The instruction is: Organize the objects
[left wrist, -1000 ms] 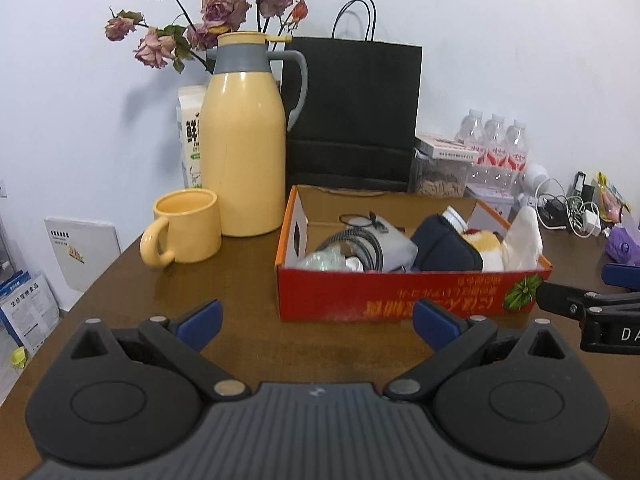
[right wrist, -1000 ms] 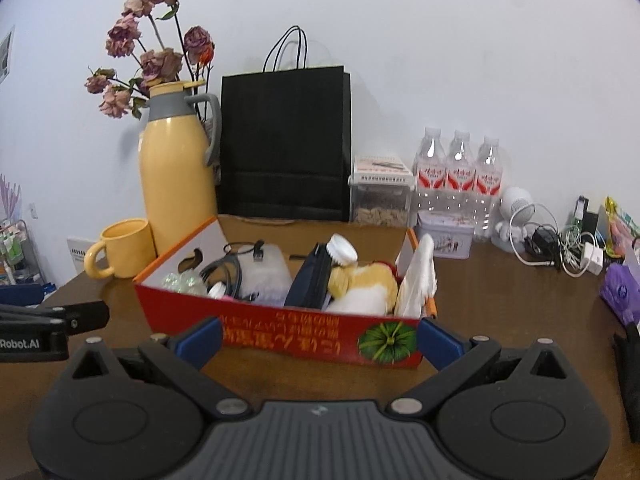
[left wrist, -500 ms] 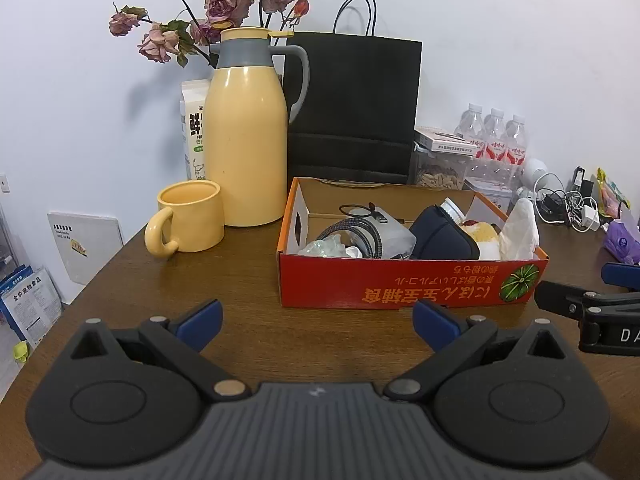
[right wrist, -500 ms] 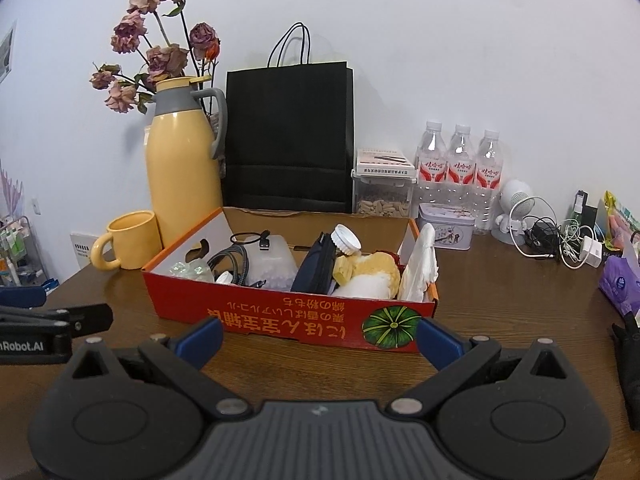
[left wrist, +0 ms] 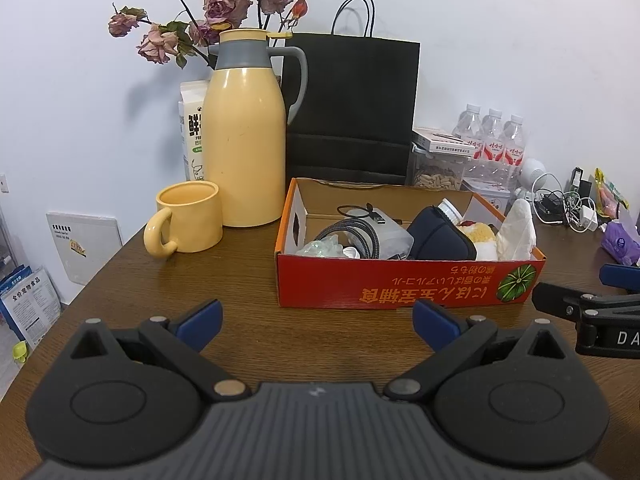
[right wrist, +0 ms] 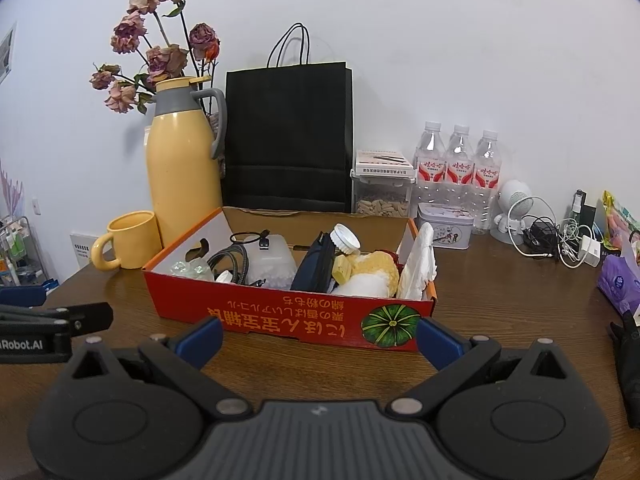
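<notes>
A red cardboard box [left wrist: 408, 286] [right wrist: 288, 316] stands on the brown table, filled with a coiled cable [left wrist: 356, 236], a dark pouch [left wrist: 440, 236], a white-capped bottle [right wrist: 346, 236], a yellow and white plush [right wrist: 372, 276] and white tissue [right wrist: 420, 268]. My left gripper [left wrist: 316, 318] is open and empty, in front of the box's left half. My right gripper [right wrist: 320, 334] is open and empty, just before the box's front wall.
A yellow jug [left wrist: 244, 136], yellow mug [left wrist: 188, 224], dried roses and milk carton stand left of the box. A black paper bag [left wrist: 352, 108], snack container, water bottles [right wrist: 458, 168], a tin, cables [right wrist: 560, 236] and a purple tissue pack [right wrist: 620, 284] lie behind and right.
Both grippers have drawn back from the box and risen a little, so the box looks smaller and farther. Both stay open and empty.
</notes>
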